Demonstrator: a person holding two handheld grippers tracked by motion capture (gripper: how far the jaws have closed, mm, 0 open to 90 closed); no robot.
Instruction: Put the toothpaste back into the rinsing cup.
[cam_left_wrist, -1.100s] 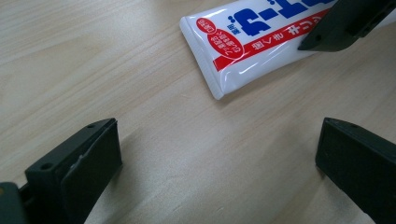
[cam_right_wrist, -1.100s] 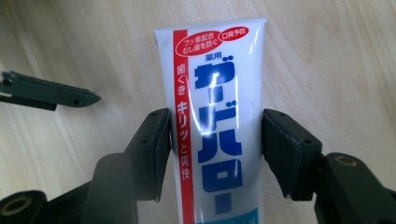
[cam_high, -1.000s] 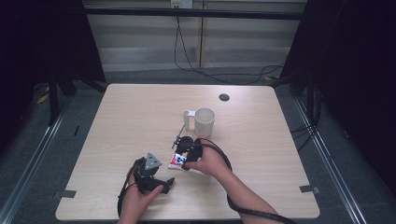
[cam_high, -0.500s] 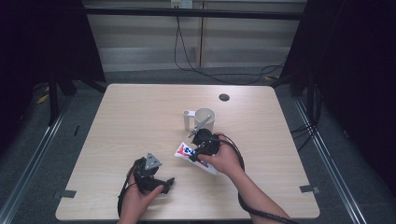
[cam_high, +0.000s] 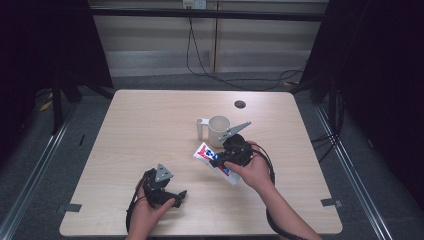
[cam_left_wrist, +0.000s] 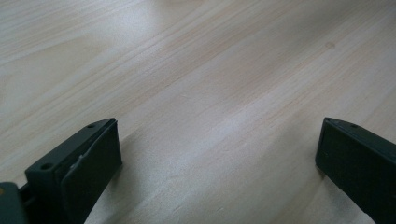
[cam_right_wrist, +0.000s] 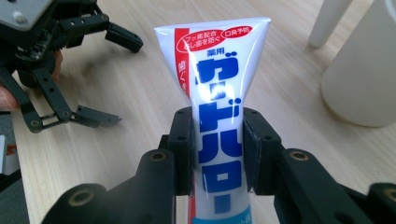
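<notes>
The toothpaste tube (cam_right_wrist: 219, 112) sat clamped in my right claw (cam_right_wrist: 218, 154), both pads squeezing its white-and-blue body, jaws having just closed in on it. My right gripper view gave the close read: blue lettering running up the tube, a red stripe down one edge, the flat crimped end fanning out away from me. The high view gave the wider picture instead: the tube (cam_high: 206, 153) held just off the surface (cam_high: 150, 130), its long axis slanting from the crimped end at upper left down to the end under my hand at lower right. Just beyond it stood the white cup (cam_high: 219, 130), with a white upright piece (cam_high: 201, 129) touching its left side; the cup was near the tube's crimped end but apart from it. My left claw (cam_high: 176, 196) rested low near the front edge, well apart, jaws spread wide over bare wood (cam_left_wrist: 210, 93), nothing between them. A dark round spot (cam_high: 240, 104) marked the far side.
</notes>
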